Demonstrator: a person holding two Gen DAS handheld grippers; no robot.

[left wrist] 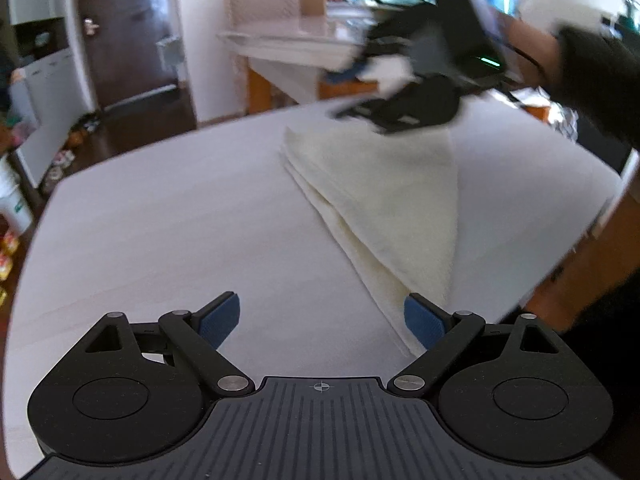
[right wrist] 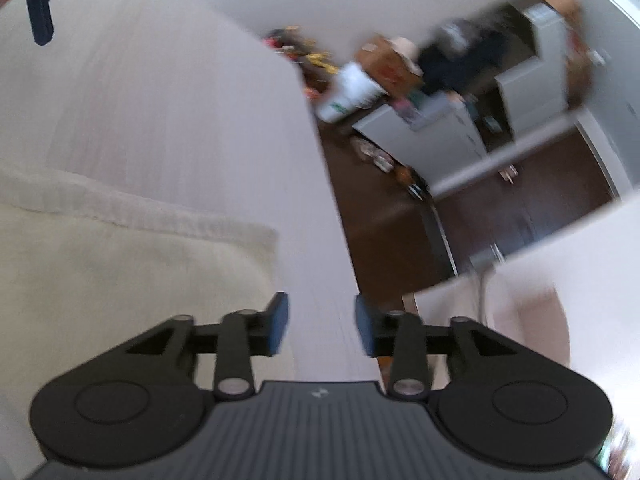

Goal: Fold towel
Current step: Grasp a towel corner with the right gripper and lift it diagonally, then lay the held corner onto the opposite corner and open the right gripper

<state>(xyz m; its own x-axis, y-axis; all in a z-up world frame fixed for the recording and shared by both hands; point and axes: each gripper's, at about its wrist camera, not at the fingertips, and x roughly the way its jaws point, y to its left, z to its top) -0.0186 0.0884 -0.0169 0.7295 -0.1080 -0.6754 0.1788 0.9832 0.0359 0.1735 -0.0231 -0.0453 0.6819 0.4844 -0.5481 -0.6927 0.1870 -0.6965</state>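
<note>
My cream, plain terry towel [left wrist: 384, 200] lies on the pale grey-white table top [left wrist: 160, 240]. My left black plastic gripper [left wrist: 322, 322] and right black plastic gripper [right wrist: 322, 326] both carry blue ribbed pads [left wrist: 219, 318]. At ten o'clock stands a dark brown wooden door [left wrist: 124, 32].

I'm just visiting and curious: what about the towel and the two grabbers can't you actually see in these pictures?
- Towel far edge: left wrist view, hidden behind the blurred right gripper.
- Towel near corner: left view, behind the left gripper finger.
- Most of the towel: right wrist view, cut off at the left edge.
- Left gripper: right view, only a fingertip shows.
</note>
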